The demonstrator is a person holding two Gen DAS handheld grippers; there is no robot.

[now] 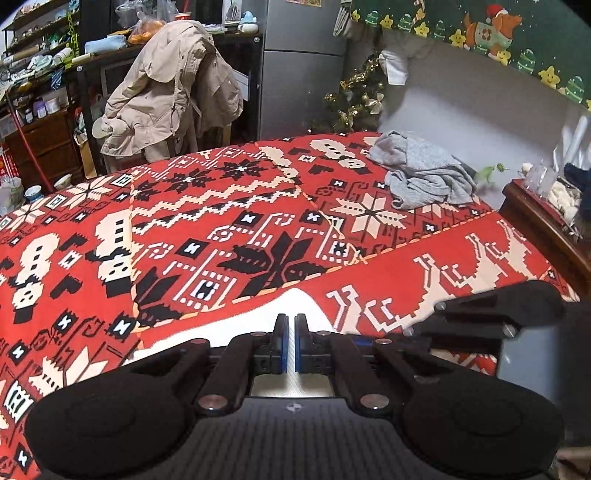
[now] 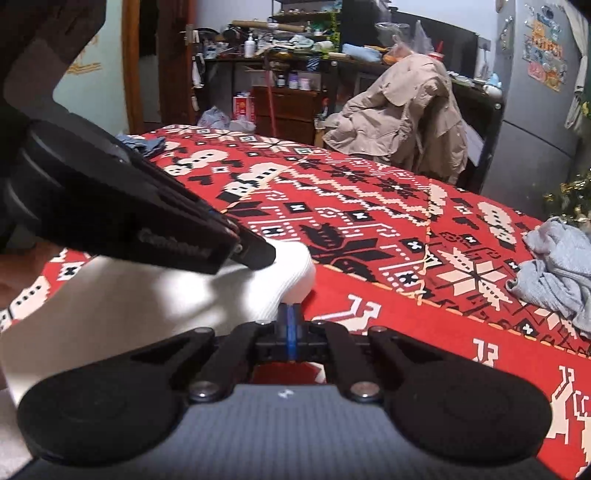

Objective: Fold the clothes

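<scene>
Red, black and cream patterned bedcover filling both views; cluttered shelves and beige jacket on a chair behind. Crumpled grey garment upper right. White ribbed garment at lower centre, pinched by closed left gripper and closed right gripper. Left wrist view only: green Christmas-print cloth, upper right.
</scene>
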